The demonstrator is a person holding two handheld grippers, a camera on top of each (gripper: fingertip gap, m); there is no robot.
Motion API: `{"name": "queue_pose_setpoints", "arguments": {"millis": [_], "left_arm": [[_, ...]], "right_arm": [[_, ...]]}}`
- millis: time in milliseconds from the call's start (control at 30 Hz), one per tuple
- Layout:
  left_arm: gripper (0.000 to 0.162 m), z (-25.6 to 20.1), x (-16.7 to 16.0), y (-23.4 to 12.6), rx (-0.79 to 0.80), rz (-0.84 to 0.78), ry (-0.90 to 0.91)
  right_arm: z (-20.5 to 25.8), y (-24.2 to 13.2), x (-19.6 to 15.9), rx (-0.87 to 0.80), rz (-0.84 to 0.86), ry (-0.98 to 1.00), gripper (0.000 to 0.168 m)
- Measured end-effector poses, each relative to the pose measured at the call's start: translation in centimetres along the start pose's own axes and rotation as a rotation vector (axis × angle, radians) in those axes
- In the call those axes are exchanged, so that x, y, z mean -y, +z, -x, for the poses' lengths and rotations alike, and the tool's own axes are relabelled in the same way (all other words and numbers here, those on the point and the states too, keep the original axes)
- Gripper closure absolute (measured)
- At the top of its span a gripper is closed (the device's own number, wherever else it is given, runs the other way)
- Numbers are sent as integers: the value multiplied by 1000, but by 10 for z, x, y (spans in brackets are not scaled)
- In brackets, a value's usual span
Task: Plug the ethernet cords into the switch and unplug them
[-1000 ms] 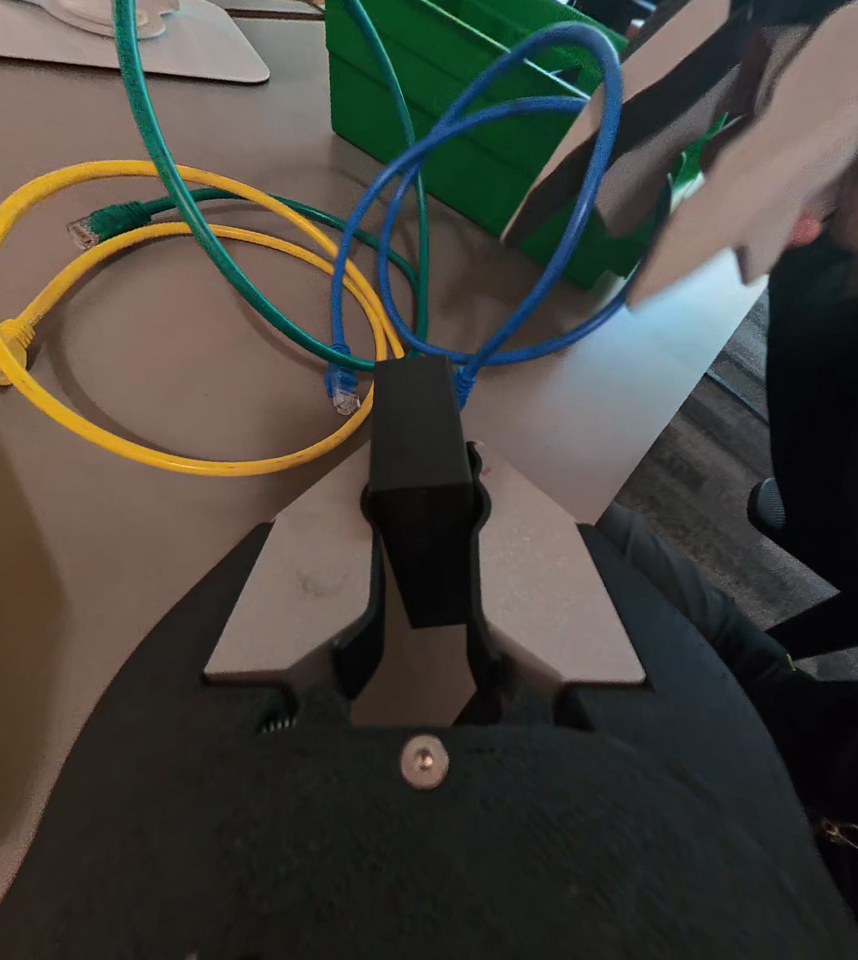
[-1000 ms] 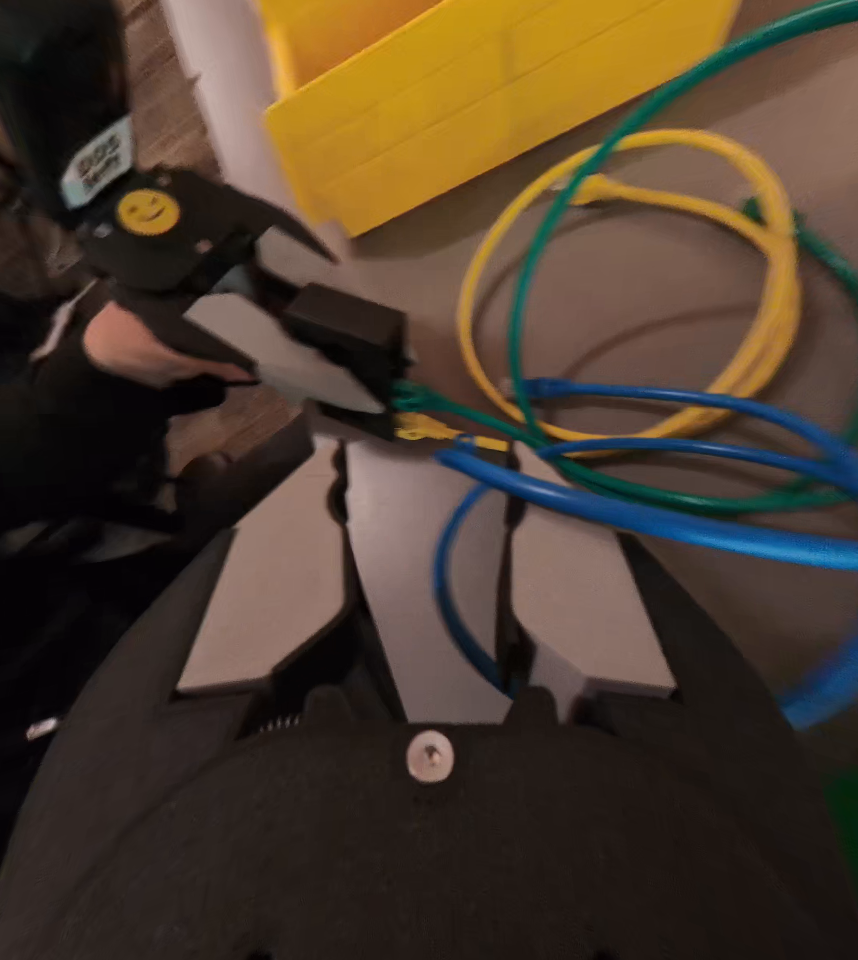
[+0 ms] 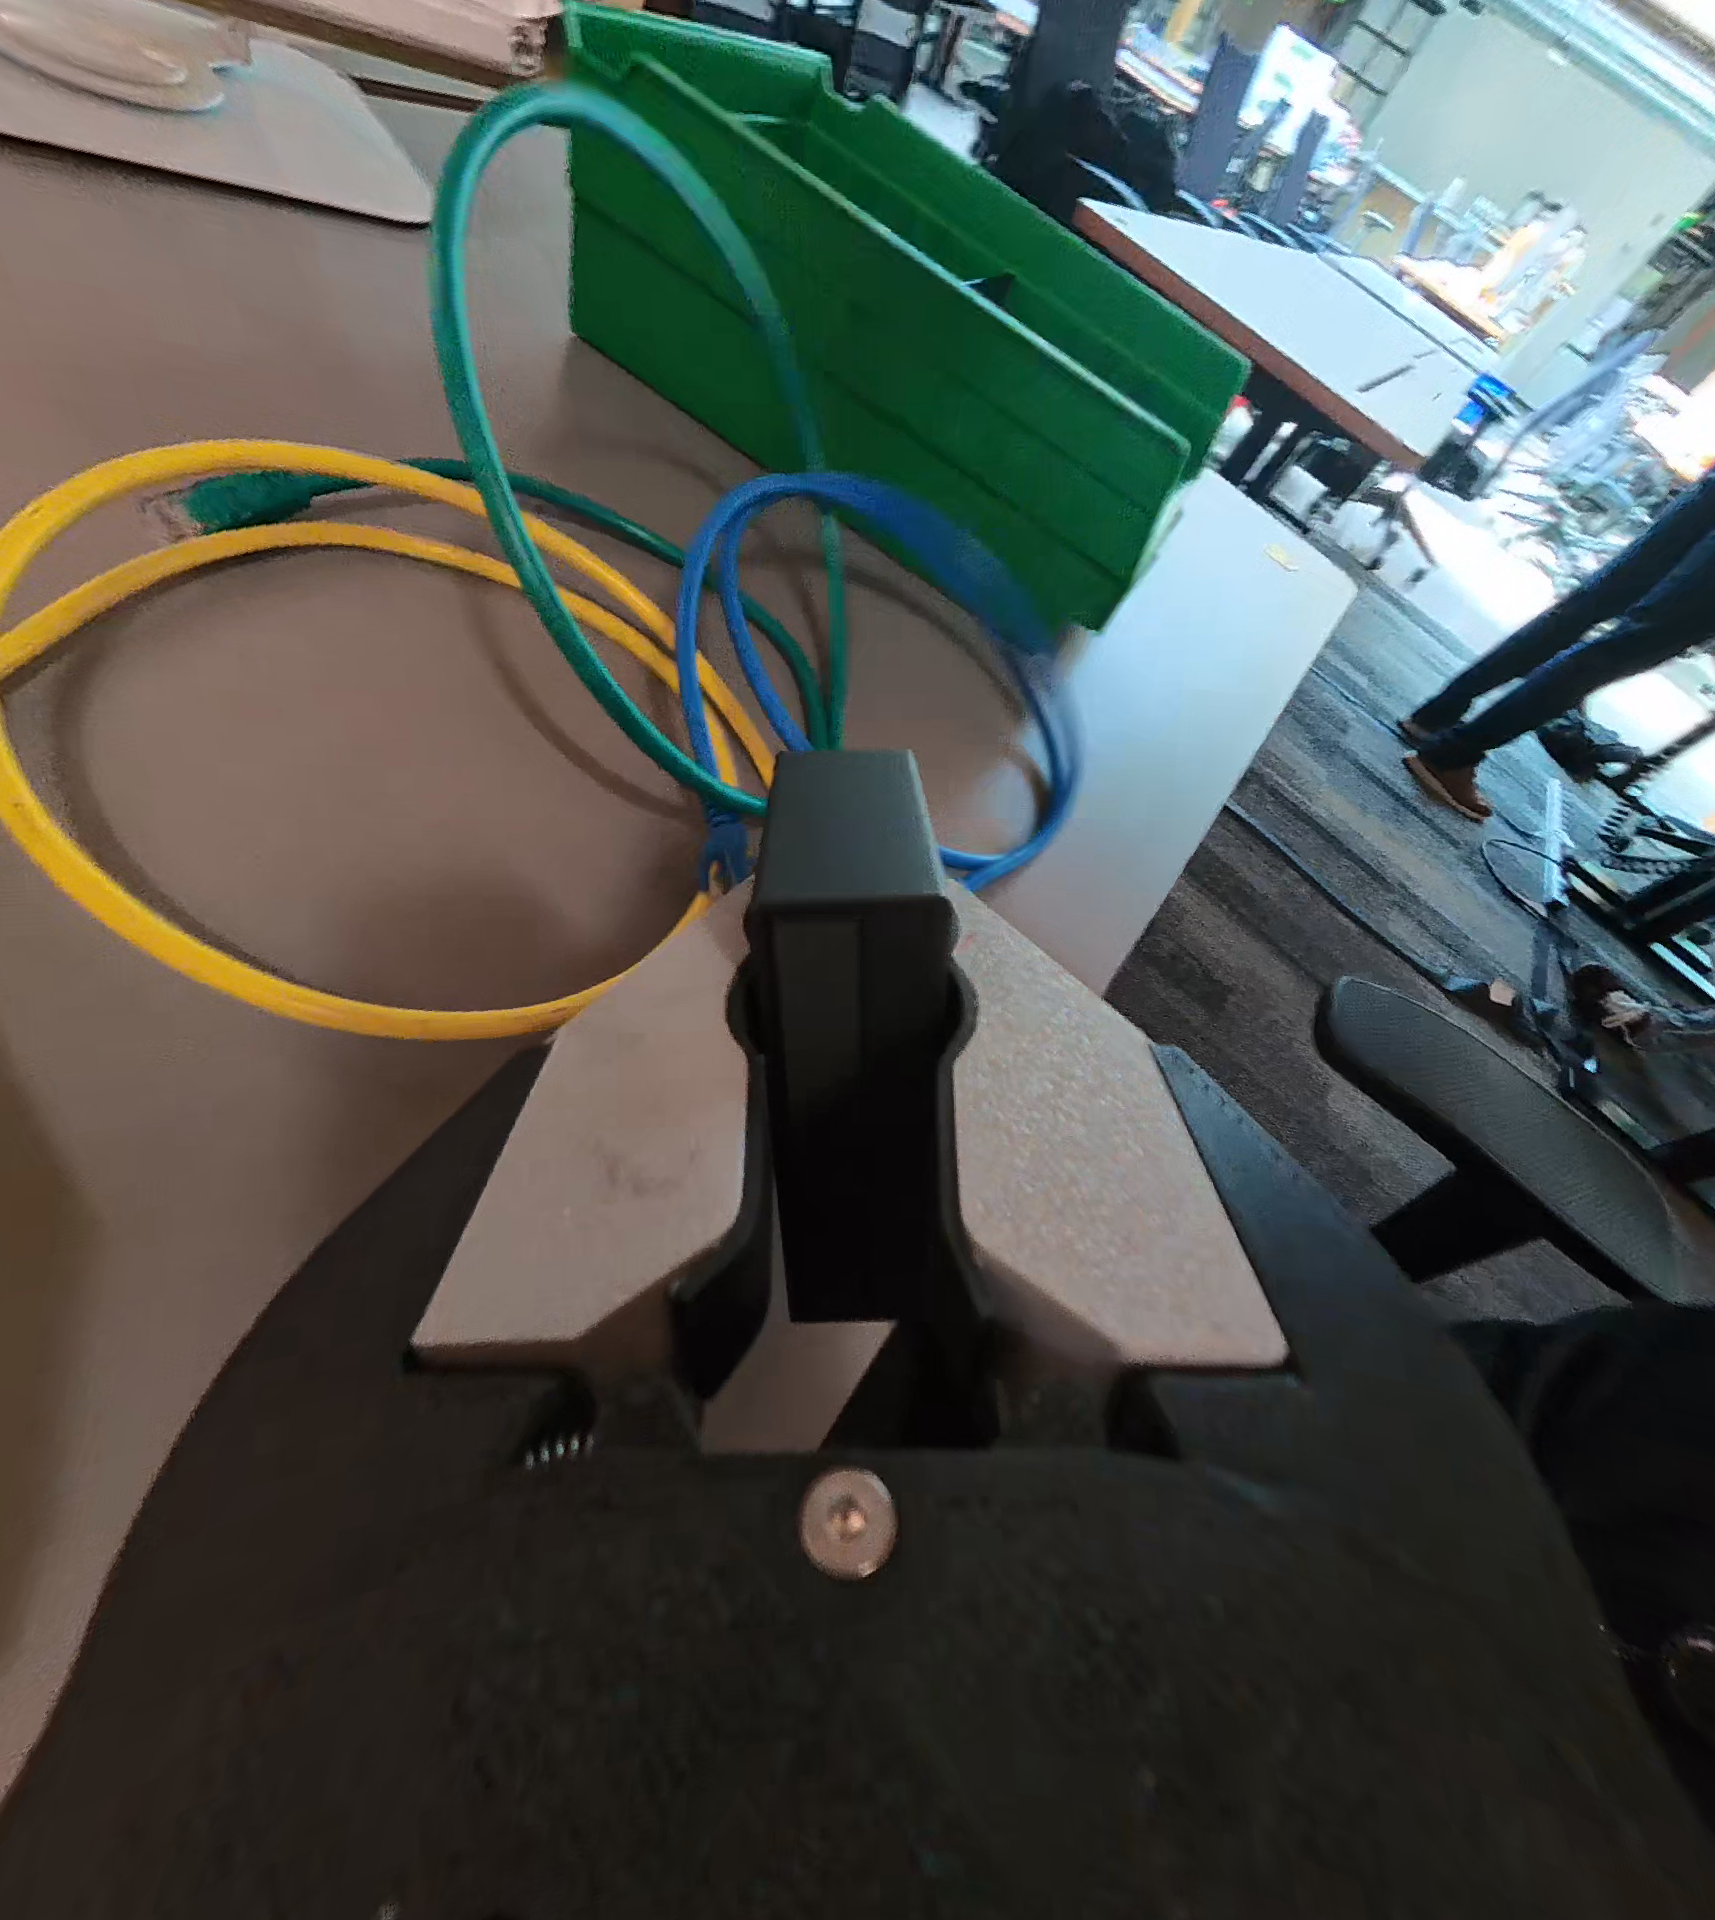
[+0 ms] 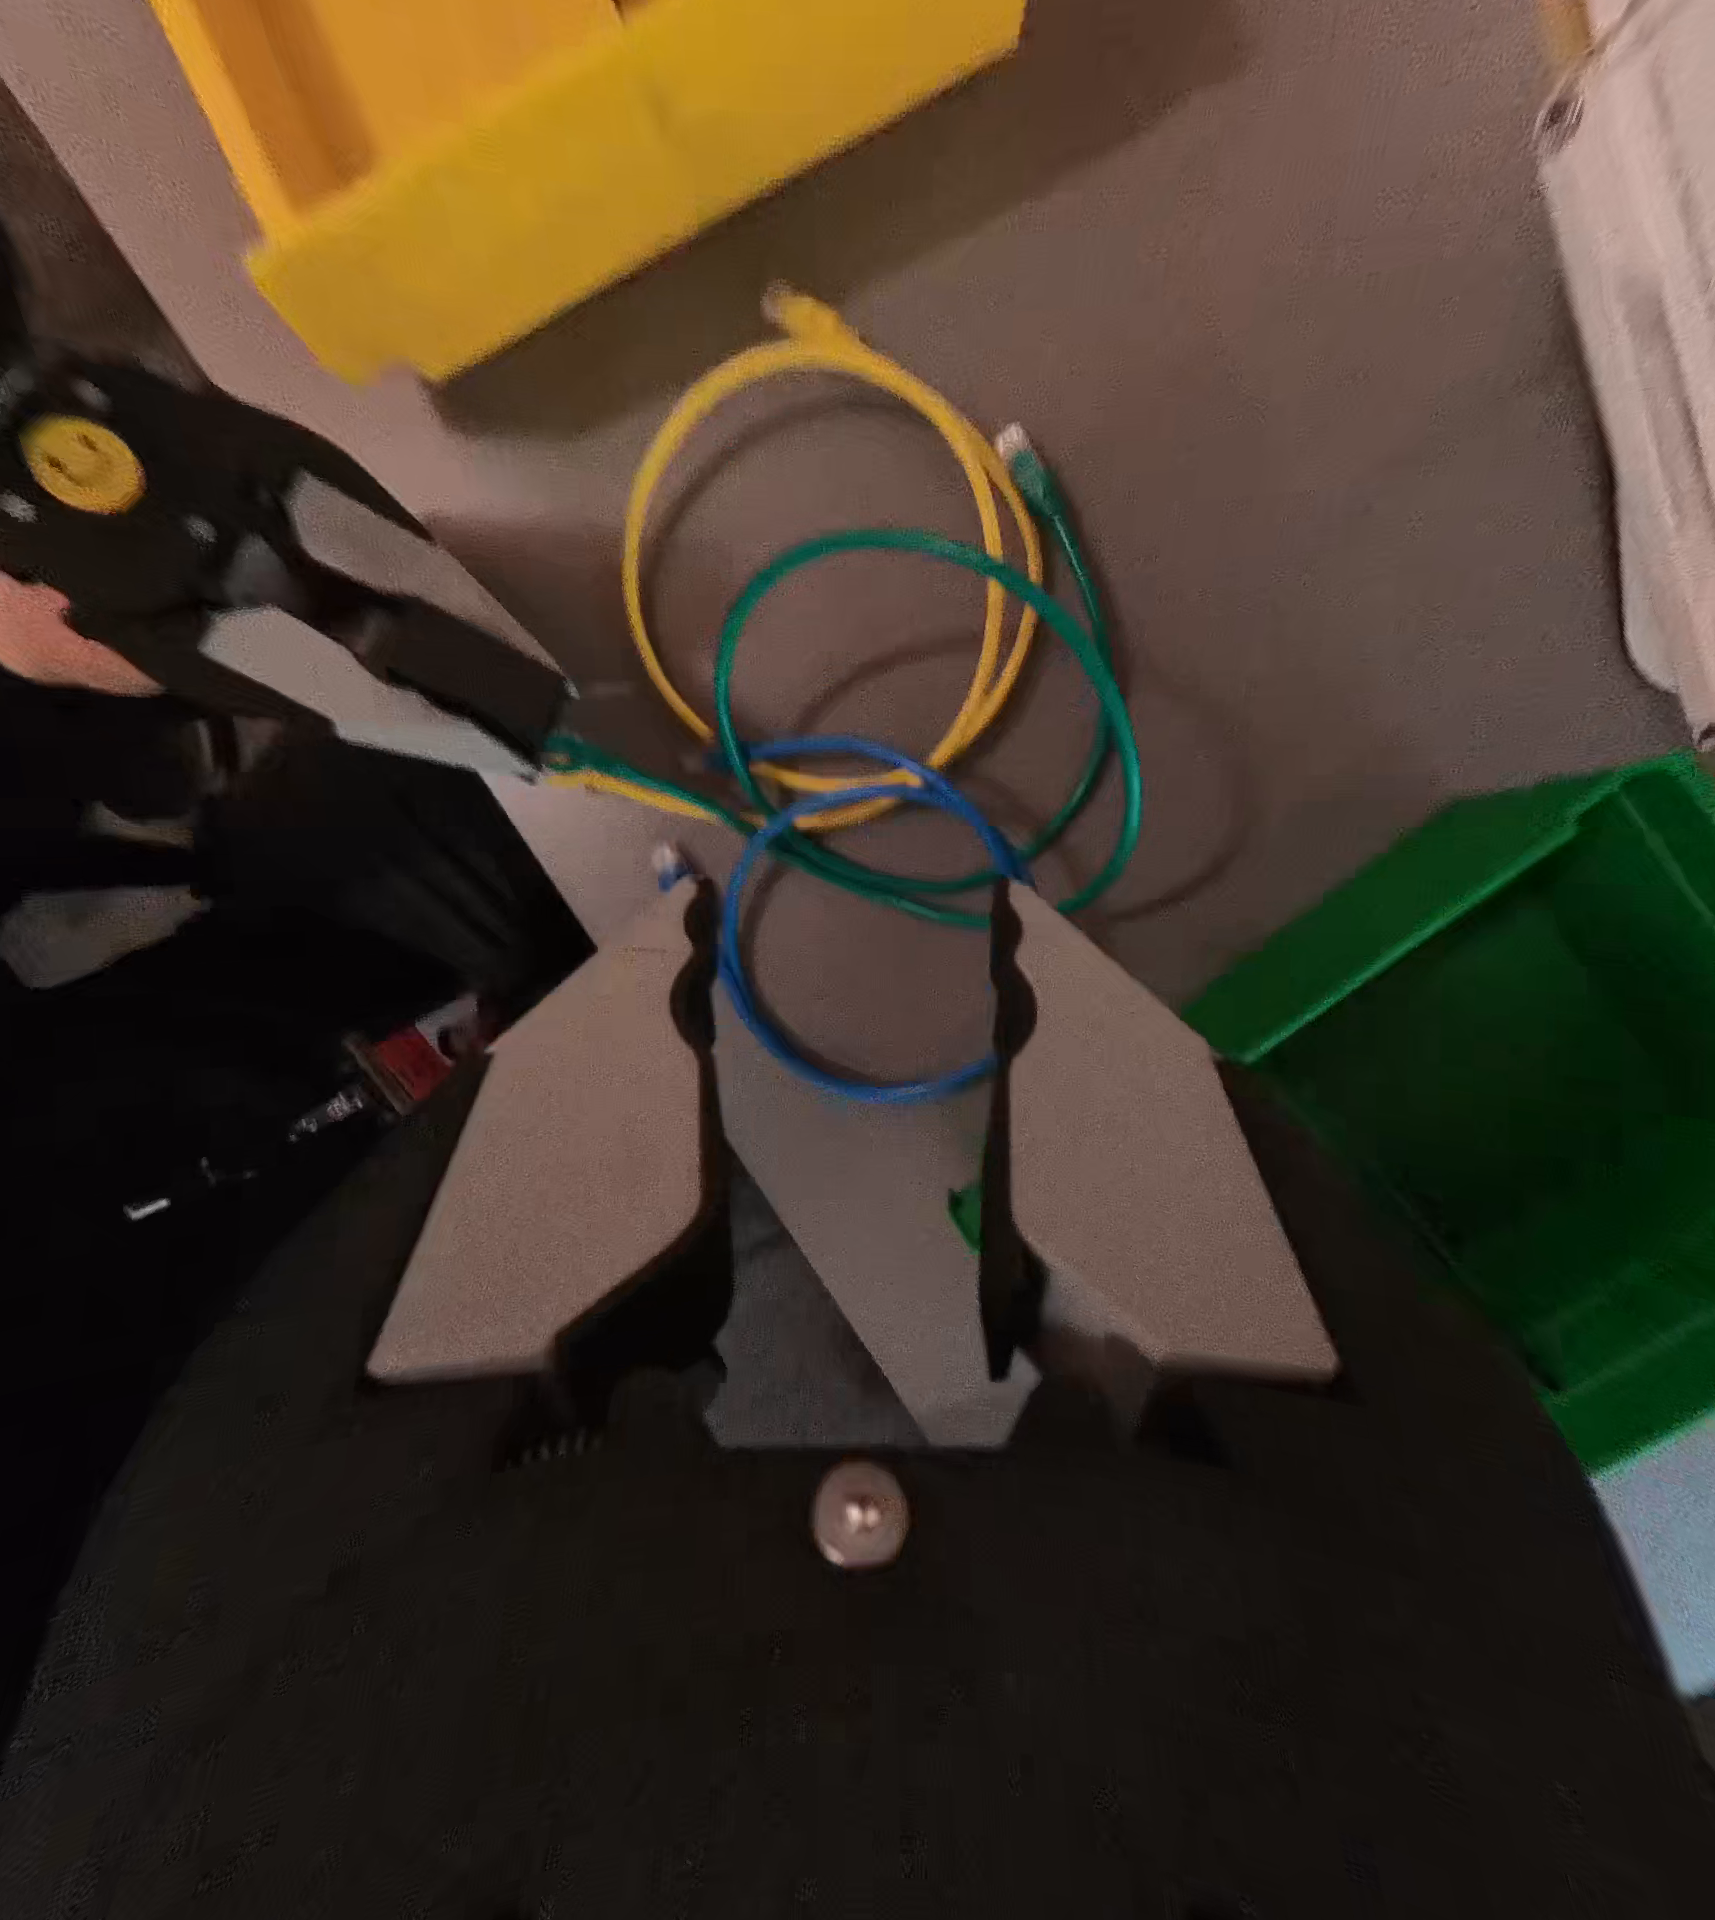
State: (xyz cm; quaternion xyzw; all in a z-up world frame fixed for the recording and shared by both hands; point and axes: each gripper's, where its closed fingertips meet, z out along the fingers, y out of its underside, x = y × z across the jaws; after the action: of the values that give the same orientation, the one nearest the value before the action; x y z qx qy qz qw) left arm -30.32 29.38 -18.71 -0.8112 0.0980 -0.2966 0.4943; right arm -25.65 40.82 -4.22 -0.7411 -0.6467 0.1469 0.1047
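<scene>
So the left gripper (image 3: 848,935) was clamped tight on the small black box-shaped plastic switch (image 3: 848,883), which stuck out straight ahead between its fingers, long axis running along them, with the port end facing away. In the right wrist view you could see a green and a yellow plug seated in that far end. The right gripper (image 4: 848,904) had its jaws spread wide and held nothing. Just ahead of its left fingertip lay the loose plug of the thin blue ethernet cord (image 4: 832,1081), the loop itself sitting between the fingers on the brown table (image 4: 1300,468). That plug lay closer to the right gripper, so I'd guess it goes for it next. Further out: the yellow ethernet cord (image 3: 209,935) and green ethernet cord (image 3: 541,592) coiled together, then a green plastic bin (image 3: 884,343) and a yellow plastic bin (image 4: 572,187). No readable brand anywhere, just a yellow smiley sticker (image 4: 82,462) on the left gripper's body.
</scene>
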Motion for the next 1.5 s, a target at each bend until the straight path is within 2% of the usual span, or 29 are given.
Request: {"name": "queue_pose_setpoints", "arguments": {"millis": [67,133,167,267,367,433,467,533,600,633,767,800,900,1000,1033,1067,1167,1233,1367,1433,1500], "left_arm": [[136,-14,4,-3,-78,-12,17],[136,-21,3,-6,-122,2,40],[135,-22,1,-8,-132,6,74],[136,-28,0,-12,-163,-1,127],[135,-31,10,-16,-198,-64,96],[136,-32,10,-17,-214,-66,86],[135,-28,11,-18,-193,-74,84],[136,-22,19,-20,-182,-121,47],[136,-16,22,-21,-188,-150,0],[136,-11,22,-20,-181,-150,-17],[134,12,14,-18,-124,-126,-97],[133,20,13,-19,-85,-122,-101],[132,22,14,-29,-68,-116,-21],[132,19,16,-26,-58,-112,15],[132,16,16,-25,-75,-113,10],[133,13,17,-24,-100,-117,5],[132,16,17,-23,-114,-141,11],[132,19,17,-21,-100,-150,17],[129,33,19,-21,5,-171,26],[127,39,21,-21,58,-181,21],[126,37,20,-18,59,-181,33]], "right_arm": [[40,-8,24,104,-171,-94,114],[93,1,17,258,-275,-282,117],[106,13,9,281,-305,-333,115],[125,61,-9,284,-406,-424,115],[131,112,-22,322,-475,-416,114],[128,133,-19,347,-524,-391,103],[129,135,-17,393,-561,-374,110],[135,131,-13,545,-622,-338,133],[135,131,-8,653,-670,-305,136],[132,134,-5,683,-682,-282,132],[126,152,3,792,-693,-222,142],[127,152,2,823,-699,-241,168],[110,151,11,758,-747,-237,168],[111,146,12,856,-746,-217,168],[112,142,14,879,-764,-213,146],[113,138,16,905,-780,-214,138],[118,135,12,946,-770,-249,138],[115,145,14,885,-746,-274,139],[76,160,41,607,-749,-310,142],[60,153,53,582,-759,-306,140],[61,139,55,644,-751,-298,132]]}}
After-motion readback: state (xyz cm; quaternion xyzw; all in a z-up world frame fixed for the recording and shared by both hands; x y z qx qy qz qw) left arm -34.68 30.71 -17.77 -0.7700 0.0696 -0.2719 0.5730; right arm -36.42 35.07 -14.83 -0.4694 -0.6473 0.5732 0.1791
